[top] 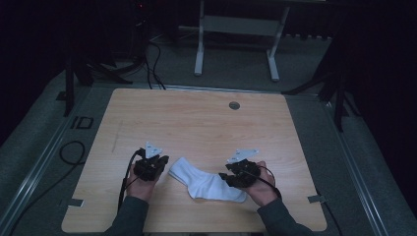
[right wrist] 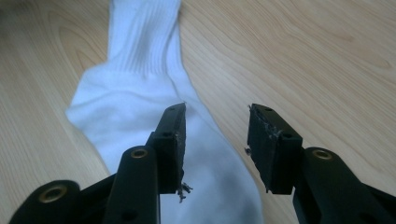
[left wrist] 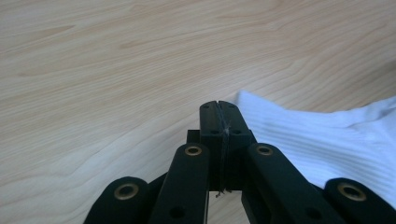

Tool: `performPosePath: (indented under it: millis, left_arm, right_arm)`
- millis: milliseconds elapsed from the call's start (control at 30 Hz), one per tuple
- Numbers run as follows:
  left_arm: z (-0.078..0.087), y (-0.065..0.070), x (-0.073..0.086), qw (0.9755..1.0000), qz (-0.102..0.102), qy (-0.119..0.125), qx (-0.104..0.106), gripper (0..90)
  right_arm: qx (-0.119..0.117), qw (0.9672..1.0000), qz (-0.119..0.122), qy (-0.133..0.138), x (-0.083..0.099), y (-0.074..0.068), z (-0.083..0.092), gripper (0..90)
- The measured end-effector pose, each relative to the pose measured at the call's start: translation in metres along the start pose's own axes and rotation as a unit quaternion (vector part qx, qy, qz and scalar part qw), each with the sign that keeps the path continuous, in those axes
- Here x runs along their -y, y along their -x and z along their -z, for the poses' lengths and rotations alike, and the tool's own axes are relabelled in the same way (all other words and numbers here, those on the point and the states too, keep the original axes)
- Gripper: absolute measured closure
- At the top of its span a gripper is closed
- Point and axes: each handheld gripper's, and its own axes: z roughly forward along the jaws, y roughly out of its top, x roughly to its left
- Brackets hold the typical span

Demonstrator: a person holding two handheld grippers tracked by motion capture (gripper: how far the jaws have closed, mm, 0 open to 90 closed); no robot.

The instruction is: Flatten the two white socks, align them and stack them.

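A white sock (top: 206, 184) lies flat on the wooden table (top: 196, 123) near its front edge, between my two hands. My left gripper (top: 162, 160) sits just left of the sock's ribbed cuff. Its jaws are shut tight with nothing between them (left wrist: 218, 106), and the cuff (left wrist: 317, 140) lies just to their right. My right gripper (top: 229, 177) hovers at the sock's foot end. It is open (right wrist: 217, 111), its left pad over the white fabric (right wrist: 135, 79) and its right pad over bare wood, neither pressing on the sock.
A round grommet hole (top: 234, 105) sits near the table's far edge. Beyond the table stand white desk legs (top: 199, 54) and black cables (top: 152, 64) on the grey floor. Metal rails (top: 44, 157) run along both sides.
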Motion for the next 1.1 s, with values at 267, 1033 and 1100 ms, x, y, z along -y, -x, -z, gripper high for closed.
performPosePath:
  millis: [267,1033,1100]
  left_arm:
    - [-0.010,0.016,-0.002,0.9994,-0.029,-0.010,0.014,89.6]
    - [-0.029,0.027,0.013,0.9967,-0.059,-0.055,0.004,89.6]
    - [-0.028,0.026,0.014,0.9969,-0.055,-0.055,0.004,89.6]
  right_arm:
    - [0.009,0.9999,-0.012,0.000,0.017,0.006,0.013,56.5]
    - [0.035,0.9972,-0.039,-0.053,0.044,0.013,0.002,88.5]
    - [0.044,0.9968,-0.040,-0.053,0.044,0.016,0.003,88.6]
